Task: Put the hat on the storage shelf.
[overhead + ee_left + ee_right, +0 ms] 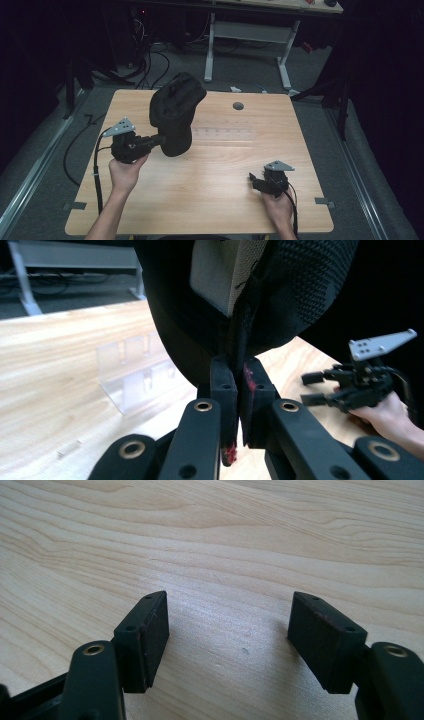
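At the near edge of the table, the right gripper is being rested low over the bare wood with its jaws spread wide and nothing between them; in the right gripper view only wood grain is being framed between the two pads.

Farther in, on the left side, the left gripper is being held with its jaws pinched tight on a thin edge of a black cap. In the left gripper view the pads are being pressed together on a seam of the black fabric, with the mesh crown and a pale inner label being shown just above. The cap is being carried clear of the tabletop, hanging over the middle-left of the table.

Just beyond it, a clear plastic stand is lying on the wood.

The step in hand is being judged as the lifting and carrying of the cap. The next move is likely calling for the free right gripper to be brought across to take an opposite edge, or for the cap to be lowered onto its place, while the pinch on the thin fabric is being kept firm against slipping.
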A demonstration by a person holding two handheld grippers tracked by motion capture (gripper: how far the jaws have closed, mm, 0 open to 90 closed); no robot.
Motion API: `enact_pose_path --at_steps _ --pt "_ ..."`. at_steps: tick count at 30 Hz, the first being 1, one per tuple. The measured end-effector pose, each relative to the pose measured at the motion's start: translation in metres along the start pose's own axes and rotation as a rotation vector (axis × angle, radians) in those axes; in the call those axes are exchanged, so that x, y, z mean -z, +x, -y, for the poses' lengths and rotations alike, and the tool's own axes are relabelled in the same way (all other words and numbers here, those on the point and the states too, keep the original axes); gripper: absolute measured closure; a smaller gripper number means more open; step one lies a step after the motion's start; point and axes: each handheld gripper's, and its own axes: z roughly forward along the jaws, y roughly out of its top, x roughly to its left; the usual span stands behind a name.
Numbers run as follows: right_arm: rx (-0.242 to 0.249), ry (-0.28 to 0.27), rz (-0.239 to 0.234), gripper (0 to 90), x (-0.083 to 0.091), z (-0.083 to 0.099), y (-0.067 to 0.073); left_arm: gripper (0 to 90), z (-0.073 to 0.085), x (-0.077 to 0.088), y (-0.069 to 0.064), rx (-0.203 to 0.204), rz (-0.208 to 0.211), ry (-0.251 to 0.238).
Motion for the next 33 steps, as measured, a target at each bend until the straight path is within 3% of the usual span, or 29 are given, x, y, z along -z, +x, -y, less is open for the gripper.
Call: enact_pose_path --at_steps 7,19,33 --pt "0.001 0.0 0.001 32.9 0.0 0.0 0.0 86.5 -0.008 -0.002 0.006 -0.013 -0.04 -0.003" --pt "0.002 -0.001 0.001 32.9 0.0 0.0 0.0 86.5 -0.023 -0.024 0.022 -0.032 -0.098 0.001" --pt "0.003 0.0 -0.001 32.8 0.0 0.0 0.0 86.4 -0.02 -0.041 0.035 -0.014 -0.142 -0.011"
